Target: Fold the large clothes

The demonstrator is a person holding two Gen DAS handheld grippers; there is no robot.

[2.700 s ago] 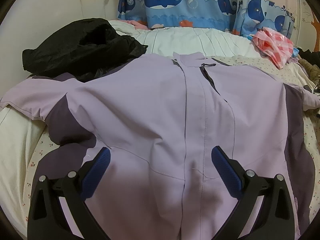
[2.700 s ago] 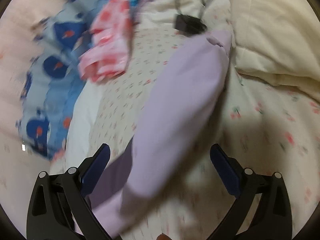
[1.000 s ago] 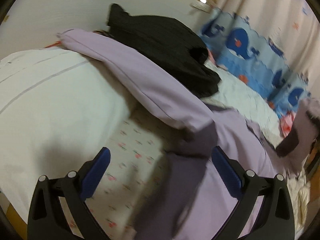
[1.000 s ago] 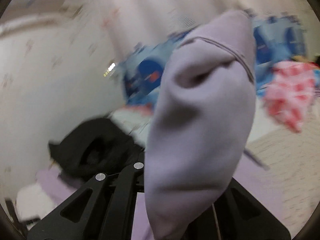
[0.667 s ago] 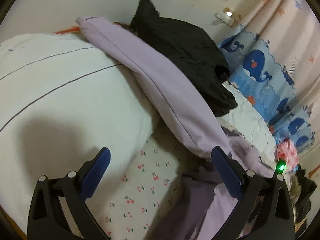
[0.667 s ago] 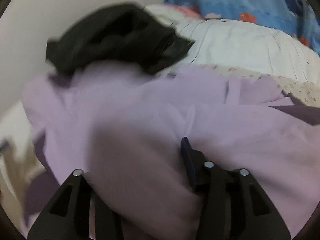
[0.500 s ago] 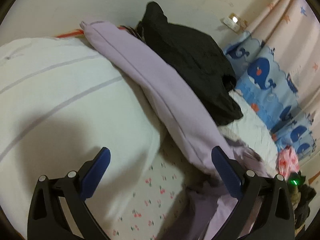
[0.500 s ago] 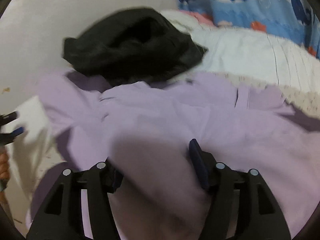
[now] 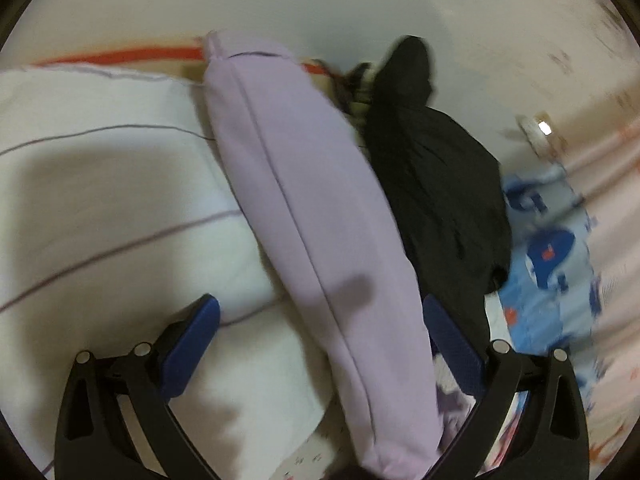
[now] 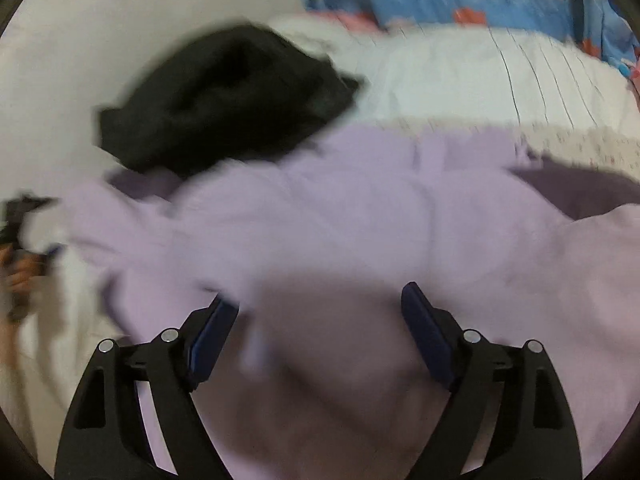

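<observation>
Folding lilac jacket point(image 10: 360, 208) sleeves inward. Right gripper point(image 10: 320, 320) opening, nothing pinched; left gripper point(image 9: 320, 320) gaping, straddling sleeve point(image 9: 312, 220). Next: pinching it.

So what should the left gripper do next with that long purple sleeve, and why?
Probably ease the left gripper forward and close it on the long lilac jacket sleeve. Its jaws stand open with the sleeve lying between them, stretched out over the white striped pillow. The right gripper has just been opening, with lilac fabric between its jaws, so this sleeve looks like the next part to fold in.
</observation>
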